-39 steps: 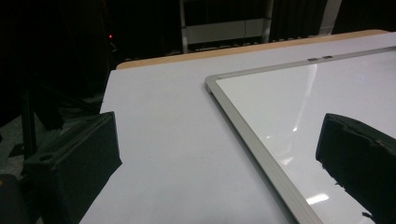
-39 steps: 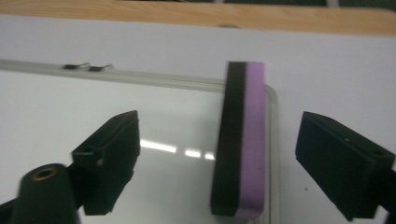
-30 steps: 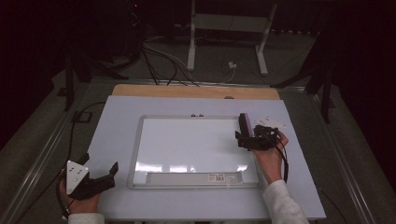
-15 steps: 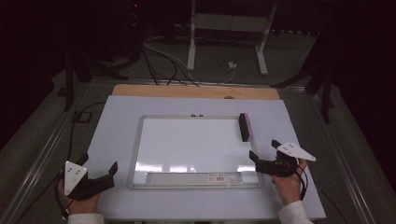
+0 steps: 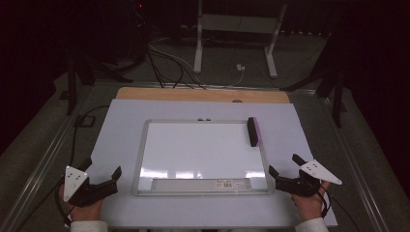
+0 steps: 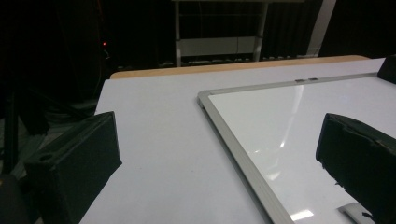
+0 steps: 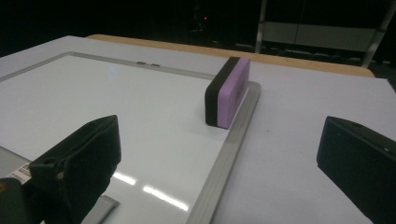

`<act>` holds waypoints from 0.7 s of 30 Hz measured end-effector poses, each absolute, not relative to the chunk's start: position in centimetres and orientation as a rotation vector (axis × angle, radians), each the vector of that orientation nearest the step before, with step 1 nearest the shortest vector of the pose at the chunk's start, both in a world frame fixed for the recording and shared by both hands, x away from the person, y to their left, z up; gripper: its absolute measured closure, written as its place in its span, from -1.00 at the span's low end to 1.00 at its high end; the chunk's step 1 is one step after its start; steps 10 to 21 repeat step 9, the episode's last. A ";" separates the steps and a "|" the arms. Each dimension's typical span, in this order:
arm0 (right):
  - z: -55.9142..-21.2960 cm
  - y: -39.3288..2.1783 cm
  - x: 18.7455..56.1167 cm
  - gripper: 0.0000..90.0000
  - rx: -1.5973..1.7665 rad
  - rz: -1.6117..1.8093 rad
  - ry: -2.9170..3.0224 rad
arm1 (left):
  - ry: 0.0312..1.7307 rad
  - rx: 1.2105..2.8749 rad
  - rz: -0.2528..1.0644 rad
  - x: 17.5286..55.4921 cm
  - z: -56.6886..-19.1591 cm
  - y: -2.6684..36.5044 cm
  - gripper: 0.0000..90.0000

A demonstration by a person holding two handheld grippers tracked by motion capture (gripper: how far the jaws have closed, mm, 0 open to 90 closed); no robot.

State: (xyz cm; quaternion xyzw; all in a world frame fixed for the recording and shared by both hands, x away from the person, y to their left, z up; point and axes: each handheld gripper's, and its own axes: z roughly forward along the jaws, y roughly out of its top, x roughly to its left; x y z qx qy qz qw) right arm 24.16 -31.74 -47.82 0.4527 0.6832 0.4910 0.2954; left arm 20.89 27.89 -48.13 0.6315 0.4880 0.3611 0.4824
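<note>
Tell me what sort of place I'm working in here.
Probably a lab or recording room, not a home: a dark space around a worktable, loose cables on the floor behind it, and a metal stand. On the table lie a whiteboard and an eraser.

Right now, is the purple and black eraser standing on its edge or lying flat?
On its edge: the purple and black eraser stands narrow side down by the whiteboard's frame.

Table [image 5: 121,125] is carrying a white sheet over a wooden top — whiteboard [image 5: 198,154] is lying flat at its centre, eraser [image 5: 253,131] is sitting on the board's right edge.
</note>
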 end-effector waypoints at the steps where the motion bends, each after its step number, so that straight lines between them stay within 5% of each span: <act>1: -47.8 -31.7 24.1 -1.00 1.198 1.301 1.819 | 1.188 1.541 0.882 20.9 -48.1 27.9 -0.99; 21: -47.9 -31.6 24.4 -1.00 1.191 1.271 1.827 | 1.190 1.560 0.883 21.0 -48.2 27.7 -0.99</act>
